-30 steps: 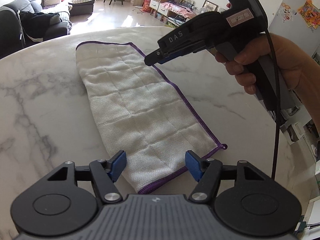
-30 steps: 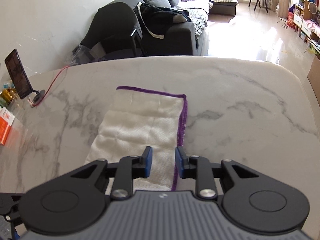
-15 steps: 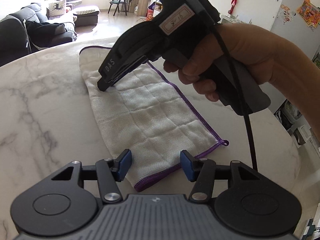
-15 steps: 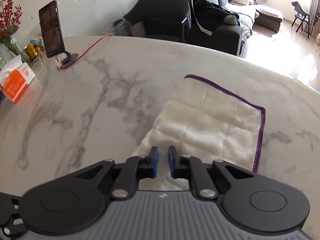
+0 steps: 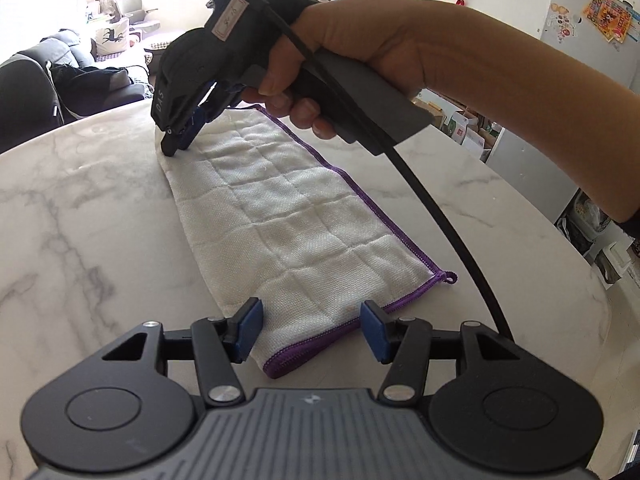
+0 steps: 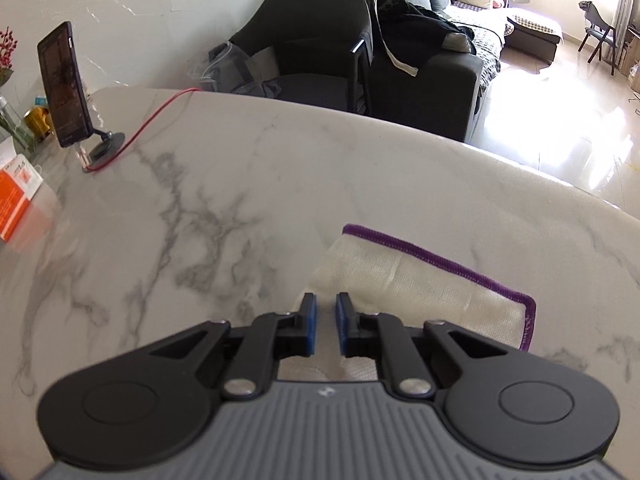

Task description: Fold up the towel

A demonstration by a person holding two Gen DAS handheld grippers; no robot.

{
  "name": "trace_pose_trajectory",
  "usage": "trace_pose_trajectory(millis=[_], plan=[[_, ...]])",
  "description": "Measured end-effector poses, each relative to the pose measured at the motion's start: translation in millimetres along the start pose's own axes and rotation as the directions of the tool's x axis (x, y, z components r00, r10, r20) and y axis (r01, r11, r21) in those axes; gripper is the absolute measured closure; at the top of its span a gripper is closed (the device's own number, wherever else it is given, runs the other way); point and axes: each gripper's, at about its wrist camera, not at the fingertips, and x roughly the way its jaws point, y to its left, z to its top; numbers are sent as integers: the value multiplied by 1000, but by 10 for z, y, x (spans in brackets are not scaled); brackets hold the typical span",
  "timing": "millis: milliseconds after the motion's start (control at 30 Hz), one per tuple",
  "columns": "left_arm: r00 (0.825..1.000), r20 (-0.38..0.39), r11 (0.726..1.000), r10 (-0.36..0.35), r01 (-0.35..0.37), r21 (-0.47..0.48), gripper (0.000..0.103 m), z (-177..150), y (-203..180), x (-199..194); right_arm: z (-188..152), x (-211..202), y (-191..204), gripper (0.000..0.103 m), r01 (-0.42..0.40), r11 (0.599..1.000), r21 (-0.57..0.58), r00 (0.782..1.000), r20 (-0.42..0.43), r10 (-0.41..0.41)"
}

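Note:
A white towel with purple edging (image 5: pixel 288 224) lies folded lengthwise on the marble table (image 5: pixel 80 216). My left gripper (image 5: pixel 311 330) is open, its blue pads either side of the towel's near end, just above it. My right gripper (image 5: pixel 178 138) points down at the towel's far left corner, fingers nearly together; whether they pinch cloth is hidden. In the right wrist view that gripper (image 6: pixel 325 322) shows a narrow gap over the towel (image 6: pixel 424 284) near its folded edge.
A phone on a stand (image 6: pixel 64 92) with a red cable (image 6: pixel 160 108) and an orange packet (image 6: pixel 14 196) sit at the table's far left. A dark sofa (image 6: pixel 400 52) stands beyond the table edge. A black cable (image 5: pixel 440 216) hangs from the right gripper.
My right gripper has swung across the towel from its right edge to its far left corner and dropped onto it, its fingers narrowing. My left gripper has stayed at the near end.

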Motion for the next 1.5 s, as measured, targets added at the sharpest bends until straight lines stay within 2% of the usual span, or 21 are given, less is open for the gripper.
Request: trace_pose_trajectory(millis=[400,533,567,633,767,833,967,1033,1133,1233,1333,1500], plan=[[1000,4,1000,-13,13,15,48,-15,9,-29,272,182,-118,94,-10,1000,22,1000,7,10],[1000,12,1000,-19,18,20,47,-28,9,-48,273,165,-147,88,-30,998,47,1000,11,29],[1000,13,1000,-23,22,17,47,-30,15,-56,268,144,-170,85,-38,997,67,999,13,37],[999,10,999,-33,33,10,41,-25,30,-68,250,65,-227,69,-54,993,104,998,27,52],[999,-8,999,-43,43,-20,31,23,89,-92,202,-130,-332,53,-55,988,142,998,51,48],[1000,-7,999,-21,21,-29,25,62,115,-116,164,-232,-388,36,-37,988,150,998,60,29],[1000,10,1000,5,-5,-23,22,154,165,-166,45,-407,-551,20,4,986,167,998,65,-15],[1000,10,1000,12,-12,-24,20,216,210,-173,-17,-493,-636,9,25,984,175,997,66,-37],[999,-6,999,45,-45,-25,18,303,283,-138,-110,-613,-762,0,56,980,189,995,67,-69],[996,-21,994,92,-93,-49,14,418,399,-66,-203,-682,-892,0,82,973,217,993,61,-98],[992,-26,983,127,-129,-131,14,549,614,16,-297,-721,-1040,1,82,962,262,993,57,-101],[993,-30,955,112,-116,-274,14,806,998,125,-357,-703,-1168,11,40,952,304,997,49,-57]])
